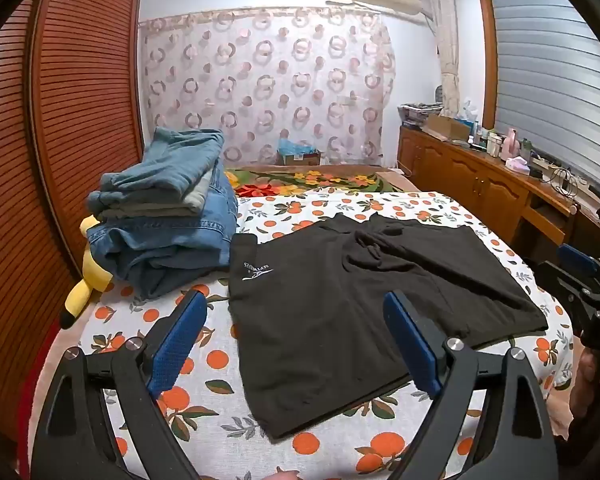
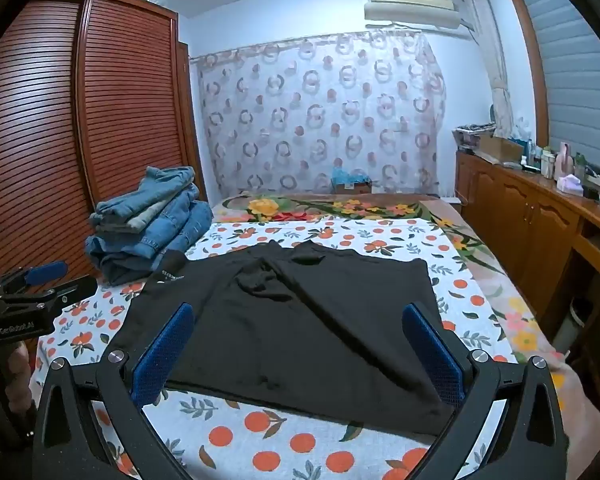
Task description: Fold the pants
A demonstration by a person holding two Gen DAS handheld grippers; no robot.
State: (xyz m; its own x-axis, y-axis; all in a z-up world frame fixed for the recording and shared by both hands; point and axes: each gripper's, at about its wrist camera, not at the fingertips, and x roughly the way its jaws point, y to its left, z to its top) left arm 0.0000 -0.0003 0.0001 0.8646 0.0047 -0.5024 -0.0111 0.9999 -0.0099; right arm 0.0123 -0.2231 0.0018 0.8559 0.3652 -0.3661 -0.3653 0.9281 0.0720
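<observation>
Black pants lie spread flat on the orange-print bedsheet, with a small white logo near their left edge. They also show in the right wrist view. My left gripper is open and empty, hovering above the pants' near left part. My right gripper is open and empty, hovering above the pants' near edge. The right gripper also shows at the right edge of the left wrist view. The left gripper shows at the left edge of the right wrist view.
A stack of folded blue jeans sits at the bed's left, with a yellow plush toy beside it. A louvred wooden wardrobe stands at the left. A wooden cabinet with clutter runs along the right.
</observation>
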